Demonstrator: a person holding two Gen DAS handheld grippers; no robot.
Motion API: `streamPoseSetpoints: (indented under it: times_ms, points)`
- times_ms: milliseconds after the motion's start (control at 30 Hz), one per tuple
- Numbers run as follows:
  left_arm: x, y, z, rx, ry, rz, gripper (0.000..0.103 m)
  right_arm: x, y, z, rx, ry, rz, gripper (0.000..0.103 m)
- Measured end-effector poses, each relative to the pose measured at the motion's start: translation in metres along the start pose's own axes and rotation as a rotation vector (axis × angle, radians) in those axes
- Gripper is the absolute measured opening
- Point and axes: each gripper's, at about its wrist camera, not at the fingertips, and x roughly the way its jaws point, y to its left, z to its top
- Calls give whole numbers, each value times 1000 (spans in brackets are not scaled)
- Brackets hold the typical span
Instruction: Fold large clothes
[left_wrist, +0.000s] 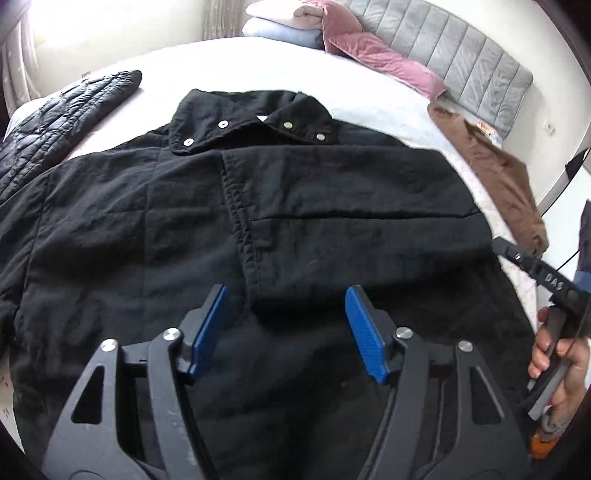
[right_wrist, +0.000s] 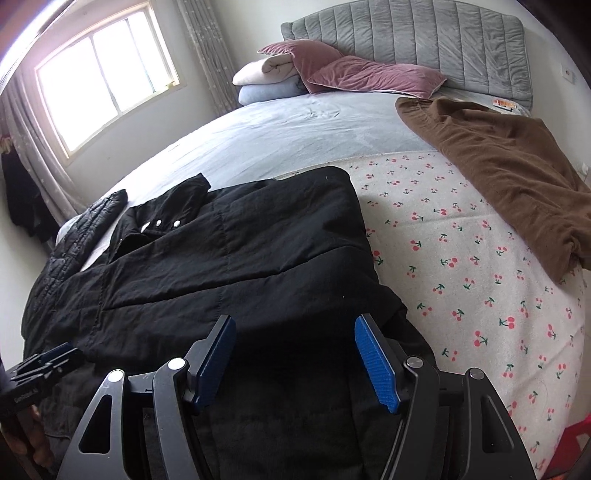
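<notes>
A large black jacket with a snap-button collar lies front up on the bed, its right side folded in over the body. My left gripper hovers open over the jacket's lower middle, with nothing between its blue pads. In the right wrist view the same jacket fills the lower left, and my right gripper stands open above its near right edge, holding nothing. The right gripper also shows in the left wrist view as a black tool held by a hand at the jacket's right side.
A brown garment lies on the bed's right side by the grey headboard. Pink pillows and folded bedding sit at the head. A black quilted garment lies left of the jacket. Cherry-print sheet shows bare on the right.
</notes>
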Motion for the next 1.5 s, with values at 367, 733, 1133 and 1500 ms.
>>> streamPoseSetpoints:
  times_ms: [367, 733, 1133, 1500]
  points:
    - [-127, 107, -52, -253, -14, 76, 96, -90, 66, -37, -98, -15, 45, 91]
    - [-148, 347, -162, -926, -83, -1, 96, -68, 96, -72, -169, 51, 85, 91]
    - [-82, 448, -240, -1453, -335, -178, 61, -49, 93, -76, -147, 57, 74, 91]
    - [-184, 400, -163, -1121, -593, 80, 11, -43, 88, -75, -144, 56, 68, 91]
